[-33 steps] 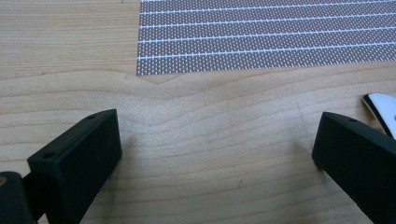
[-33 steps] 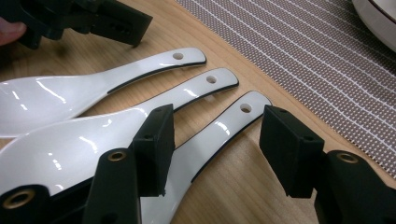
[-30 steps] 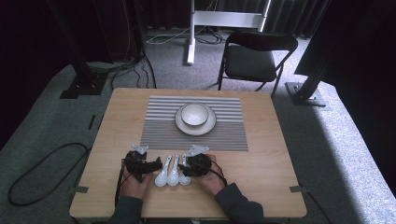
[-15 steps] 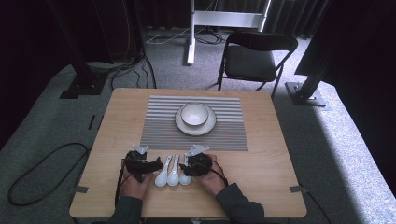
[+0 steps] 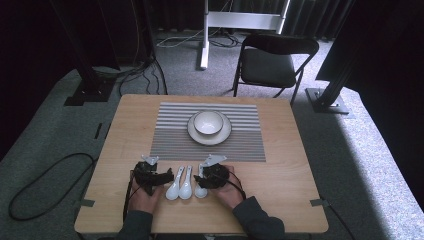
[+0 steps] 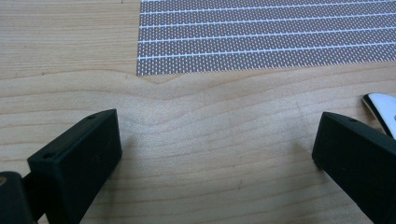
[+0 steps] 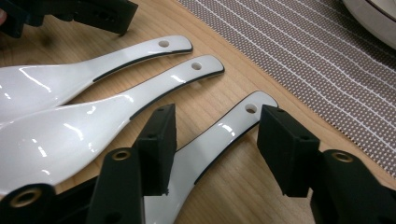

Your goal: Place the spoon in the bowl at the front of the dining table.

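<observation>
Three white ceramic spoons lie side by side on the wooden table near its front edge, handles pointing away from me. My right gripper (image 5: 202, 181) (image 7: 217, 133) straddles the handle of the rightmost spoon (image 5: 200, 190) (image 7: 243, 116). Its jaws have just opened a little, and a gap shows on each side of the handle. The middle spoon (image 5: 186, 186) (image 7: 93, 126) and the left spoon (image 5: 173, 189) (image 7: 70, 74) lie free. My left gripper (image 5: 167, 176) (image 6: 215, 140) rests open over bare wood left of the spoons, and a spoon handle tip (image 6: 380, 109) shows by its right jaw.
A white bowl (image 5: 208, 122) sits on a white plate (image 5: 223, 136) in the middle of a striped placemat (image 5: 170, 135) (image 6: 261, 37) (image 7: 303, 60) beyond the spoons. A black folding chair (image 5: 272, 62) stands behind the table (image 5: 290, 175).
</observation>
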The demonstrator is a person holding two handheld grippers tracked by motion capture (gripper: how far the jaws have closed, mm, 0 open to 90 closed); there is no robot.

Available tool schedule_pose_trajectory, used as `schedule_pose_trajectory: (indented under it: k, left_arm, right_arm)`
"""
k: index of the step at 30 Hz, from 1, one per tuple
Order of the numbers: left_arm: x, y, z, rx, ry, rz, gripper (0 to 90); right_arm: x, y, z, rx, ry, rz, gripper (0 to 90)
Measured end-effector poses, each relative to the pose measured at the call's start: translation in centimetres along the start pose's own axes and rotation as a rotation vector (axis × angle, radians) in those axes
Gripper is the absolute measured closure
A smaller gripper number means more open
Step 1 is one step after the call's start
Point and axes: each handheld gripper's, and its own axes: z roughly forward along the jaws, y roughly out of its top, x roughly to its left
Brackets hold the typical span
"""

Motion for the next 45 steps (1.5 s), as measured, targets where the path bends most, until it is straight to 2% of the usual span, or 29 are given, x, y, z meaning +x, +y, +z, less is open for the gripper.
schedule_pose_trajectory:
  k: [7,13,16,18,21,22,34,37,45]
  left_arm:
    - [-0.01,0.00,0.00,-0.001,0.000,-0.001,1.7]
    - [0.00,0.00,0.00,0.000,0.000,0.000,1.7]
    - [0.00,0.00,0.00,0.000,0.000,0.000,1.7]
    - [0.00,0.00,0.00,0.000,0.000,0.000,1.7]
    - [0.00,0.00,0.00,0.000,0.000,0.000,1.7]
    - [0.00,0.00,0.00,0.000,0.000,0.000,1.7]
    - [0.00,0.00,0.00,0.000,0.000,0.000,1.7]
    - [0.00,0.00,0.00,0.000,0.000,0.000,1.7]
    - [0.00,0.00,0.00,0.000,0.000,0.000,1.7]
  right_arm:
    - [-0.27,-0.26,-0.21,0.003,-0.019,0.001,38.9]
    - [-0.58,-0.29,-0.24,0.022,-0.012,0.015,39.4]
    - [-0.57,-0.32,-0.24,0.028,-0.007,0.015,41.3]
    - [-0.45,-0.33,-0.22,0.040,-0.020,-0.005,45.9]
    - [-0.50,-0.26,-0.25,0.044,-0.016,-0.011,50.0]
    - [-0.59,-0.18,-0.29,0.048,-0.013,-0.013,54.0]
    - [-0.89,0.06,-0.44,0.070,-0.004,-0.024,70.0]
    - [-0.95,0.15,-0.47,0.078,-0.007,-0.022,72.9]
    - [-0.96,0.08,-0.62,0.080,-0.031,-0.040,73.9]
